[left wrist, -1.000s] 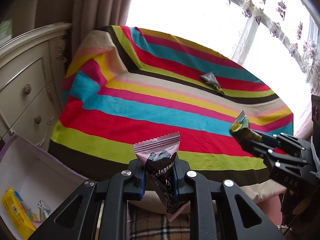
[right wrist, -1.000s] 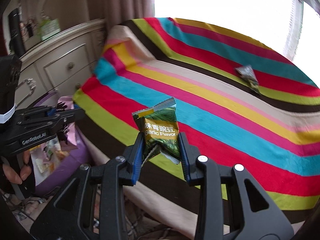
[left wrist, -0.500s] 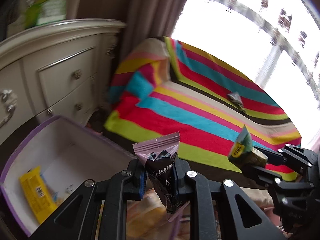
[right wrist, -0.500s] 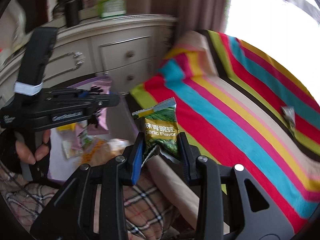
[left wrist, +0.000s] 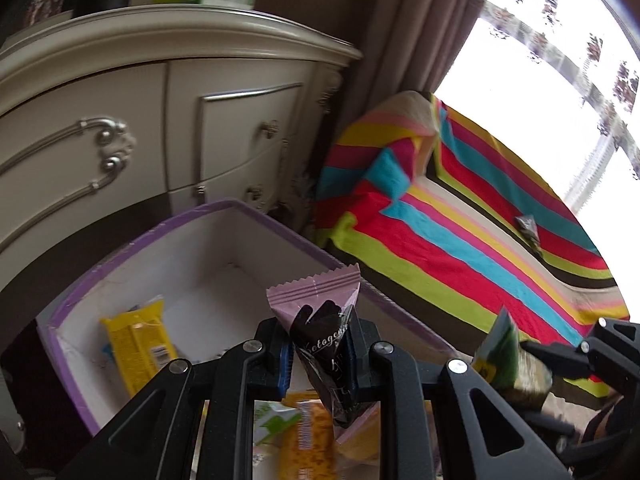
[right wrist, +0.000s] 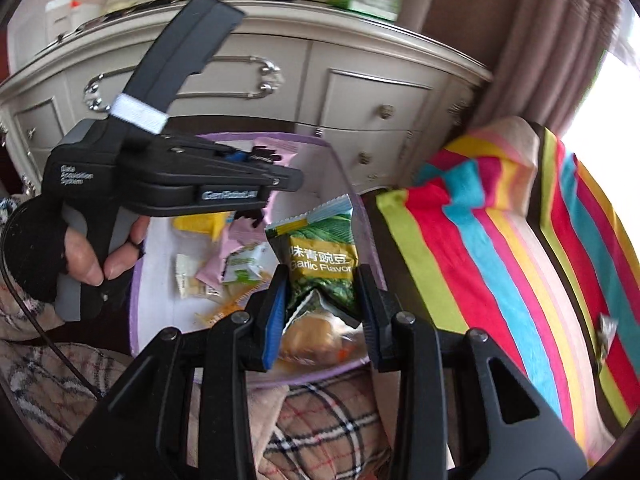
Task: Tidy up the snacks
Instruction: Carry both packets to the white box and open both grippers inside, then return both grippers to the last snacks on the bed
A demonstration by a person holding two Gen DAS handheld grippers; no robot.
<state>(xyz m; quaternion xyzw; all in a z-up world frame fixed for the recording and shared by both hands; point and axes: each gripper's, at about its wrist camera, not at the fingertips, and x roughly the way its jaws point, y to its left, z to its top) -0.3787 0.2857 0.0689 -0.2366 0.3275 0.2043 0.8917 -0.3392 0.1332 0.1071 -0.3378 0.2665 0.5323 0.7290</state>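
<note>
My left gripper (left wrist: 318, 354) is shut on a pink and black snack packet (left wrist: 320, 320), held over the purple-rimmed white box (left wrist: 160, 224). In the right wrist view, my right gripper (right wrist: 322, 300) is shut on a green garlic-flavour pea packet (right wrist: 322, 256) above the same box (right wrist: 134, 280), which holds several snacks. The left gripper (right wrist: 256, 168) shows there at left, in a gloved hand (right wrist: 80, 256), its pink packet over the box. The right gripper (left wrist: 536, 354) with the green packet (left wrist: 500, 352) appears at lower right of the left wrist view. A yellow packet (left wrist: 140, 348) lies in the box.
A cream dresser (left wrist: 140, 120) with metal handles stands behind the box. A striped blanket (left wrist: 460, 240) covers the surface at right, with one dark snack packet (left wrist: 528, 228) lying on it. Brown curtains (left wrist: 420, 40) hang by the bright window. Plaid fabric (right wrist: 328, 420) lies below the box.
Both grippers swung left from over the striped blanket to above the purple-rimmed box, each keeping its packet. The dresser and the box's contents came into view.
</note>
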